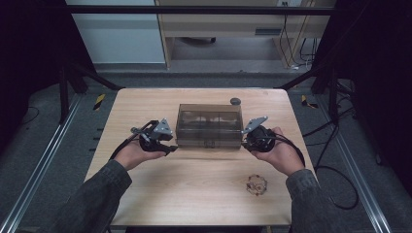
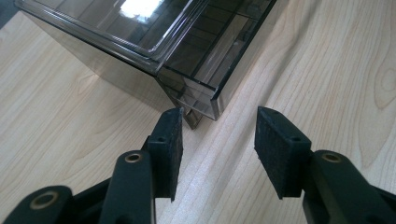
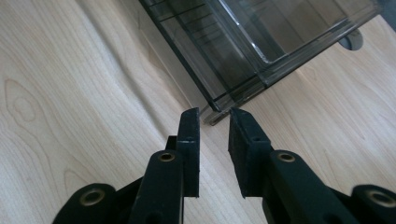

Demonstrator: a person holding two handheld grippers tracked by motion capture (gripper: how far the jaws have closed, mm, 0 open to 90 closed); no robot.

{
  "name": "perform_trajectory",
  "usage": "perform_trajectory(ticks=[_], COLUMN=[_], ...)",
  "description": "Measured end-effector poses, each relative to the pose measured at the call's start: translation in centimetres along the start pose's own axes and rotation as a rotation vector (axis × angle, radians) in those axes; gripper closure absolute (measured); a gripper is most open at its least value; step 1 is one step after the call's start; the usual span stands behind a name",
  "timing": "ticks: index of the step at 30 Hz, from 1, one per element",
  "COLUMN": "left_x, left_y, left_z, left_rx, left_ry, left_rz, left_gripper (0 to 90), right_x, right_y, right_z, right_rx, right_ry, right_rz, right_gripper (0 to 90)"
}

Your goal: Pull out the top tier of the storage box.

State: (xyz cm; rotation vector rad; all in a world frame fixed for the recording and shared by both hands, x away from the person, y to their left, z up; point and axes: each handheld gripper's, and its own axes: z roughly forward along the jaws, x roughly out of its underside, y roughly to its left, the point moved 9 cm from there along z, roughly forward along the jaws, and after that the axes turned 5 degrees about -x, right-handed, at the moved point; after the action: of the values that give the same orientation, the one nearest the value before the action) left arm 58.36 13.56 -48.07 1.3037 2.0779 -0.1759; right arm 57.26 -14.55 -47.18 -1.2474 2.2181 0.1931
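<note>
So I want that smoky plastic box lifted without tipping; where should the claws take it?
By its two short ends, one claw per side. The smoky plastic box is long and low, its lid rim overhangs, and the left claw and right claw, both open, already sit at its near corners. Probably pinch under the rim.

Box (image 1: 209, 125) sits near the middle of the table (image 1: 194, 194), long side facing the person. Left gripper (image 1: 167, 145) just off the box's near left corner; right gripper (image 1: 246, 141) just off its near right corner, box between the two. Small round knob (image 1: 235, 101) lies on the table behind the box's far right corner, close to it. Knot mark (image 1: 256, 184) lies on the near right part of the table, before the right hand (image 1: 277, 155).
</note>
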Motion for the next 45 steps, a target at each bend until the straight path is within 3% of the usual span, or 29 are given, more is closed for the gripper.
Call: perform_trajectory(ticks=[9,15,28,45], left_x=[-0.11,-0.18,-0.38,-0.39], left_y=[0.12,0.33,0.49,0.26], left_z=[0.17,0.18,0.01,-0.18], left_rx=[0.009,0.006,0.044,0.062], left_ry=[-0.003,-0.005,-0.029,-0.022], left_rz=[0.0,-0.003,-0.033,-0.038], left_gripper=[61.1,68.1,79.6,85.1], right_x=[-0.16,-0.11,-0.08,-0.04], right_y=[-0.11,-0.14,-0.12,0.06], right_z=[0.32,0.28,0.26,0.16], right_rx=[-0.009,-0.007,-0.007,-0.012], right_ry=[-0.003,0.0,-0.001,-0.003], right_rz=[-0.009,-0.019,-0.018,-0.025], right_gripper=[84.3,85.3,85.8,86.3])
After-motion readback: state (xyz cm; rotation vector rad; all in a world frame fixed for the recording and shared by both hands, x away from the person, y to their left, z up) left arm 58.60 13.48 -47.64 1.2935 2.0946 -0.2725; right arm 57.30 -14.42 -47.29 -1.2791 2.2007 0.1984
